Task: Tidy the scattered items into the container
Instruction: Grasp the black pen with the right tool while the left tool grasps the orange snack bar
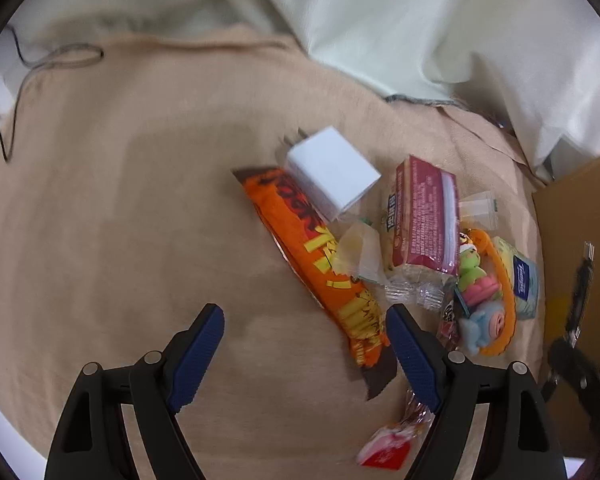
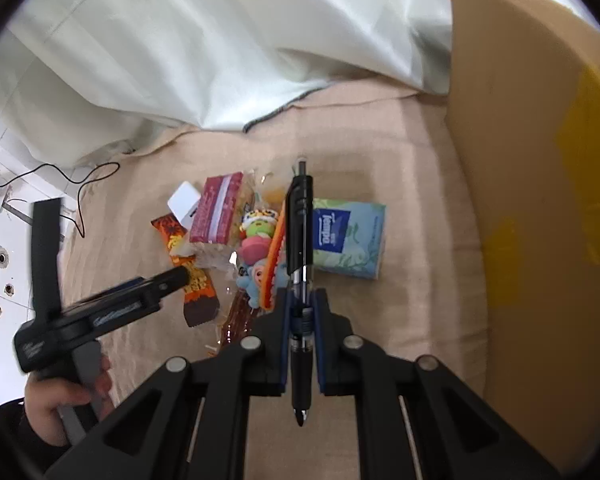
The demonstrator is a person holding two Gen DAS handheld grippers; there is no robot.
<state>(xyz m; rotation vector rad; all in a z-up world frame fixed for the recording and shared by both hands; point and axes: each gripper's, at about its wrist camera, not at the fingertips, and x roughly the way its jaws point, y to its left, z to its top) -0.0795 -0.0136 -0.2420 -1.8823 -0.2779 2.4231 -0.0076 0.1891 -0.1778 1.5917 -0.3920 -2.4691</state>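
Pen clamped in my right gripper (image 2: 302,312), box (image 2: 532,184) just to its right.

I held the pen (image 2: 299,240) upright between clenched pads; best to carry it over the cardboard wall before letting go. My left gripper (image 1: 306,328) hung wide open, holding nothing, over the orange wrapper (image 1: 320,268); beyond lay the pile and the white cube (image 1: 332,172).

Looking steeply down from each wrist, close over the beige cloth (image 1: 100,220). Shared by both views: the orange snack packet (image 1: 312,264), tissue pack (image 2: 348,236).
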